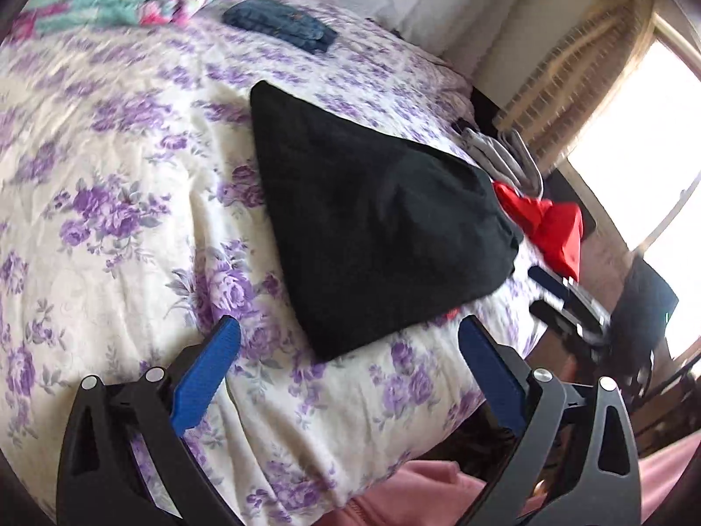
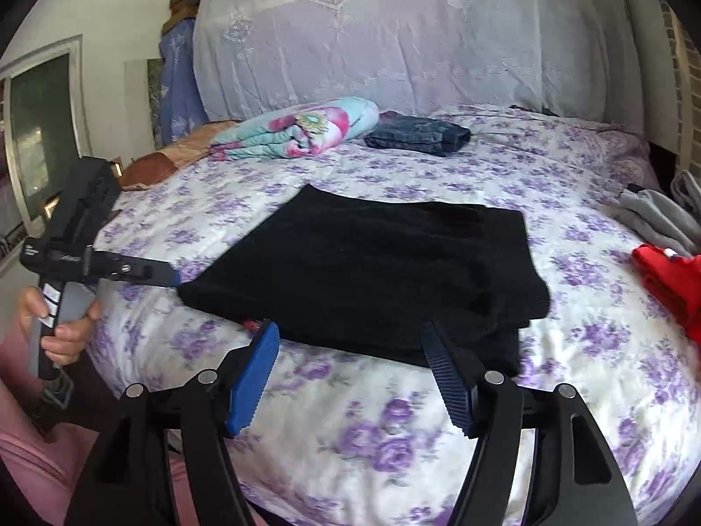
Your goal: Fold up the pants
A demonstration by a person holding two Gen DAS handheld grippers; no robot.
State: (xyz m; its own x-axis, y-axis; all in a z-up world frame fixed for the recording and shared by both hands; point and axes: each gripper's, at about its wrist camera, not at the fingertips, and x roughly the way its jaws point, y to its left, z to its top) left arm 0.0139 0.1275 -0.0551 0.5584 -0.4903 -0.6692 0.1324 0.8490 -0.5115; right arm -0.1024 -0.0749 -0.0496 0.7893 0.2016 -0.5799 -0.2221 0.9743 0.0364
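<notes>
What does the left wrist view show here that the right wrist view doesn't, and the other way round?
Only the left wrist view: a bright window. Only the right wrist view: the person's hand holding the left gripper, and the white lace cover behind the bed. Both: the folded black pants on the floral bedspread, the folded jeans, the red garment, and open jaws holding nothing.

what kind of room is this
Most likely a bedroom in a home. A bed with a purple floral bedspread fills the view, a lace-covered headboard stands behind it, and clothes lie on it: folded black pants and folded jeans.
</notes>
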